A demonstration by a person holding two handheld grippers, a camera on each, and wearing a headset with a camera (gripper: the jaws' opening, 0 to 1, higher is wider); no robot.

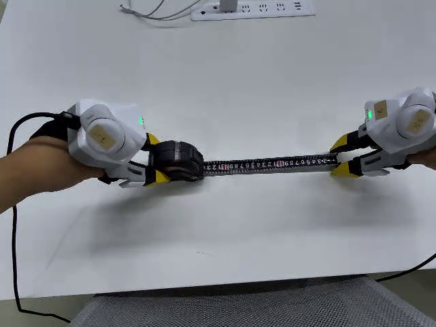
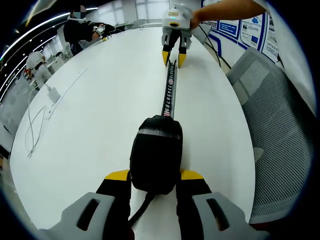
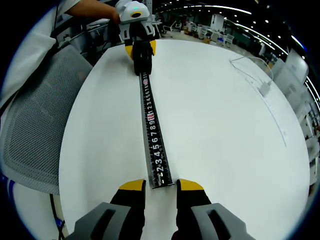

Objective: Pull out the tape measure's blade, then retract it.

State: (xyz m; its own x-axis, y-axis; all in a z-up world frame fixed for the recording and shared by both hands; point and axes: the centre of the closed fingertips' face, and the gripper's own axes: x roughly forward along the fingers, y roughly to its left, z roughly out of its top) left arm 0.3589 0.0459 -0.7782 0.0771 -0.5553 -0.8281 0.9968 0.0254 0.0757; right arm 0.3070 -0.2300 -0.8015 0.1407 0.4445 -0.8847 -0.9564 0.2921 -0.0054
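Horizontally, right hand-held gripper [image 1: 337,158] (gripping blade [image 1: 272,164])

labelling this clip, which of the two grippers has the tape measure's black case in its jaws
The left gripper: its jaws clamp the black case from both sides. The right gripper sits at the far end of the pulled-out blade instead.

We see a white table [image 1: 238,88], power strip [image 1: 252,9] and cable [image 1: 153,13] at its far edge, tape measure [image 1: 176,161] mid-table, blade [image 1: 272,164] out.

White table [image 1: 238,88], power strip [image 1: 252,9], mesh chair [image 1: 238,303]
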